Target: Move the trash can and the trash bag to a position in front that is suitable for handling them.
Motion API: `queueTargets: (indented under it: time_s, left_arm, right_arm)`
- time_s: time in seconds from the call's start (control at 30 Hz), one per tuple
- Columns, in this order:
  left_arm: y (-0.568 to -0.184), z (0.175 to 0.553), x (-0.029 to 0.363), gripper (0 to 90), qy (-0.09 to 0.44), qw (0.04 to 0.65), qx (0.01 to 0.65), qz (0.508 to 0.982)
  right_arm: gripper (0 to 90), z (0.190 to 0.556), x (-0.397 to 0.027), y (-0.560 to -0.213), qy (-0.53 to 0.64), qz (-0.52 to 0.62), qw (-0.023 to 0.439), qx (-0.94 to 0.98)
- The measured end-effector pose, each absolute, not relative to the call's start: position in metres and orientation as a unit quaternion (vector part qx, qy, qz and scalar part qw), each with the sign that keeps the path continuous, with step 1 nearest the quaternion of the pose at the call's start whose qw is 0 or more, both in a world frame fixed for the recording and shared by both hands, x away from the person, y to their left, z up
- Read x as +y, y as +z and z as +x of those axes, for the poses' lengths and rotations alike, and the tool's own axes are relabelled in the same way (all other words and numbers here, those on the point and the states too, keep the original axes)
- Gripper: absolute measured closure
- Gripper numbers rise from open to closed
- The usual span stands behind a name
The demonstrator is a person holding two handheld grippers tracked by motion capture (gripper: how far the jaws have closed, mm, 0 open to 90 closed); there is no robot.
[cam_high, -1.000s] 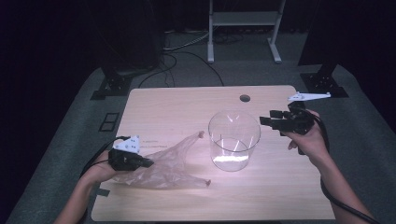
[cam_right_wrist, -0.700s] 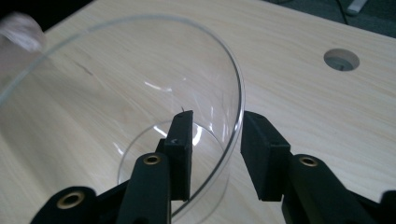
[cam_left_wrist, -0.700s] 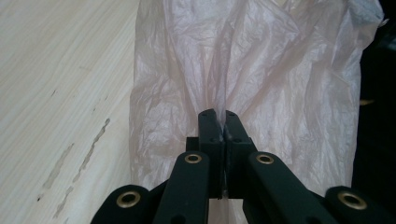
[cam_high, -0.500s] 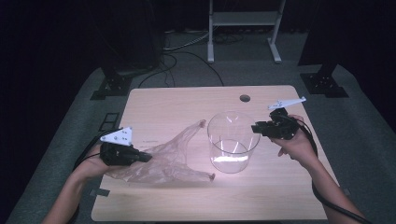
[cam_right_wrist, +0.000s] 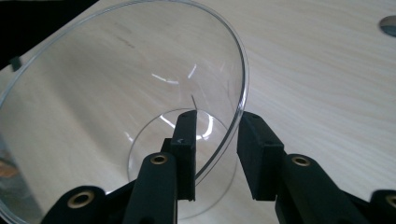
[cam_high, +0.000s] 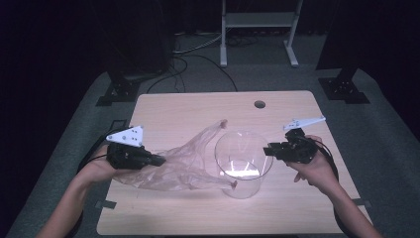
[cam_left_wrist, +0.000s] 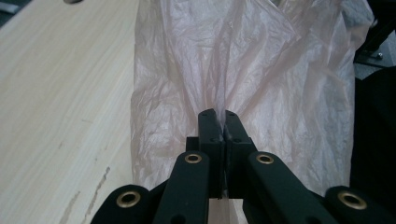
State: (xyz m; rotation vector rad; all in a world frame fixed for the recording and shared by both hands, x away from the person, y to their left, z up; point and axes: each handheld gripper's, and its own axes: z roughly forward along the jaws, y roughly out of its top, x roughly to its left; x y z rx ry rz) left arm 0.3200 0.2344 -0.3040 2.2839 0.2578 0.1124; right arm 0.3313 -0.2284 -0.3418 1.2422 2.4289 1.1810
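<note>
Holding now: your left hand-held gripper (cam_high: pixel 159 160) is clamped together on a crumpled clear plastic bag (cam_high: pixel 190 161).
Bag position: it trails across the desk (cam_high: pixel 198 106), reaching the clear glass container (cam_high: pixel 242 163).
Right hand-held gripper (cam_high: pixel 268 150): jaws have just been closing, straddling the container's rim; contact seems incomplete.

The high view looks forward and down from above the person's side, taking in the whole wooden table (cam_high: pixel 188 111) from some way off. The left gripper view sits close behind its jaws, facing the plastic bag (cam_left_wrist: pixel 243 65). The right gripper view looks closely along its jaws at the clear container (cam_right_wrist: pixel 116 88). All three views share the tabletop; bag (cam_high: pixel 183 161) and container (cam_high: pixel 242 163) also appear from above.
</note>
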Motion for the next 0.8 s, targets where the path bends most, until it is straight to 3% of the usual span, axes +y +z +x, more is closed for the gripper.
queueTargets:
  time_s: [0.07, 0.17, 0.33, 0.8]
  left_arm:
    - [-0.298, 0.32, 0.232, 88.5, 0.043, 0.415, 0.1, 0.903]
    - [-0.289, 0.319, 0.226, 88.5, 0.043, 0.421, 0.093, 0.901]
    - [-0.272, 0.323, 0.212, 88.4, 0.044, 0.424, 0.079, 0.901]
    - [-0.252, 0.34, 0.148, 88.3, 0.023, 0.439, 0.045, 0.897]
  right_arm:
    - [65.6, 0.326, -0.229, -0.342, 0.4, 0.407, 0.073, 0.818]
    - [54.4, 0.32, -0.234, -0.339, 0.421, 0.391, 0.067, 0.815]
    - [46.4, 0.317, -0.248, -0.329, 0.455, 0.368, 0.069, 0.808]
    - [32.9, 0.308, -0.248, -0.319, 0.476, 0.266, 0.065, 0.836]
